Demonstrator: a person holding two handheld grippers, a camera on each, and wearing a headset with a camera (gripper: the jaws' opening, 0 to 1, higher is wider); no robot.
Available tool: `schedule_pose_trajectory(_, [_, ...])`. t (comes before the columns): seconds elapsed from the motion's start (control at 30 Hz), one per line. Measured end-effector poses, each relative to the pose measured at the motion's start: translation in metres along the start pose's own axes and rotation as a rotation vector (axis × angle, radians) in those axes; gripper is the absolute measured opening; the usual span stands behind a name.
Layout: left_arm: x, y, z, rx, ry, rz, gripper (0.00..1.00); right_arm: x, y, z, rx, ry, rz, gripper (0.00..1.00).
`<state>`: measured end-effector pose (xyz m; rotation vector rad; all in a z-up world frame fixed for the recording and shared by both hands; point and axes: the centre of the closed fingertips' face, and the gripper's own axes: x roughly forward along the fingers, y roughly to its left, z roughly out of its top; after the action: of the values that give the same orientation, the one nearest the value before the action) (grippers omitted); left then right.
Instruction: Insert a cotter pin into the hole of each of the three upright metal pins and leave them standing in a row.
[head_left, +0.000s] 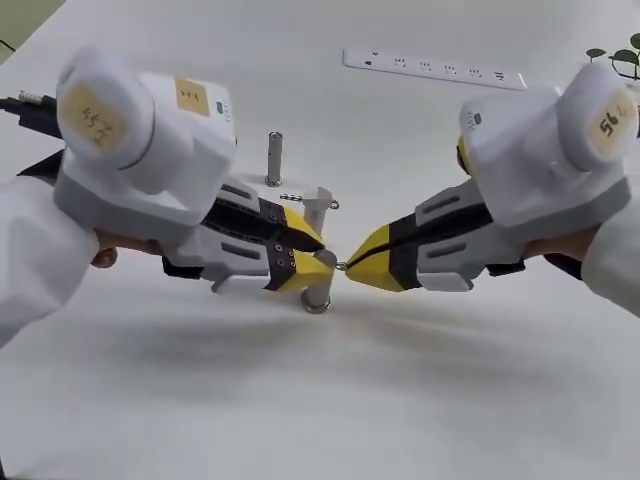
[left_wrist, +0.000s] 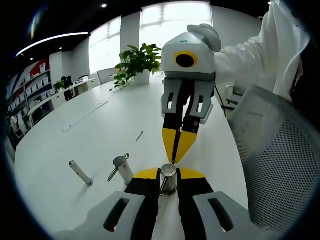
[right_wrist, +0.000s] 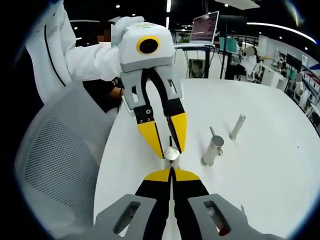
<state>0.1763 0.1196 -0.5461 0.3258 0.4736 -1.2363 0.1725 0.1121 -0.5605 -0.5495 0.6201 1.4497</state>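
Steel throughout: the nearest pin (head_left: 320, 287), the middle pin (head_left: 318, 210) and the far pin (head_left: 274, 158) all stand upright on the white table (head_left: 300, 400).

Nearest pin: my left claw (head_left: 325, 255) is clamped on it near the top, and its base rests on the table. In the left gripper view it sits squarely between my two yellow pads (left_wrist: 147, 173), with both touching it.

My right claw (head_left: 351, 266) points in from the opposite side. Its jaws are pressed together and its tips are right at the head of that same pin. A thin cotter pin (head_left: 342, 266) appears to be pinched at those tips and meets the pin's side. It is too small for me to confirm whether it has entered the hole.

Middle pin: it stands free just behind my left claw. A fitted cotter pin (left_wrist: 114, 173) passes through its head, with the loop on one side.

Far pin: it stands alone, beyond the middle one and apart from it.

A spare cotter pin (left_wrist: 139, 135) lies flat on the table past the three pins. A power strip (head_left: 433, 68) lies near the far edge.
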Motion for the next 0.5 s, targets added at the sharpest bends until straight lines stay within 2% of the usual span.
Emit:
schedule_pose_trajectory(0.07, [0.0, 0.001, 0.0, 0.013, 0.0, 0.001, 0.1, 0.0, 0.0, 0.0, -0.005, 0.001, -0.003, 0.0])
schedule_pose_trajectory(0.17, [0.0, 0.001, -0.003, -0.002, 0.001, -0.001, 0.11, 0.0, -0.002, -0.001, 0.002, 0.009, -0.012, 0.0])
schedule_pose_trajectory(0.23, [-0.002, 0.003, -0.004, -0.003, -0.007, 0.01, 0.15, -0.001, -0.003, -0.003, 0.009, 0.014, -0.027, 0.04])
schedule_pose_trajectory(0.33, [-0.006, 0.002, -0.007, -0.01, -0.018, 0.014, 0.26, -0.002, -0.003, -0.004, 0.025, 0.011, -0.031, 0.08])
schedule_pose_trajectory(0.4, [-0.008, 0.0, -0.009, -0.047, -0.031, 0.016, 0.33, -0.002, -0.003, -0.004, 0.035, 0.01, -0.036, 0.11])
schedule_pose_trajectory(0.5, [-0.013, -0.002, -0.015, -0.065, -0.041, 0.022, 0.46, 0.0, -0.002, 0.0, 0.058, -0.004, -0.038, 0.14])
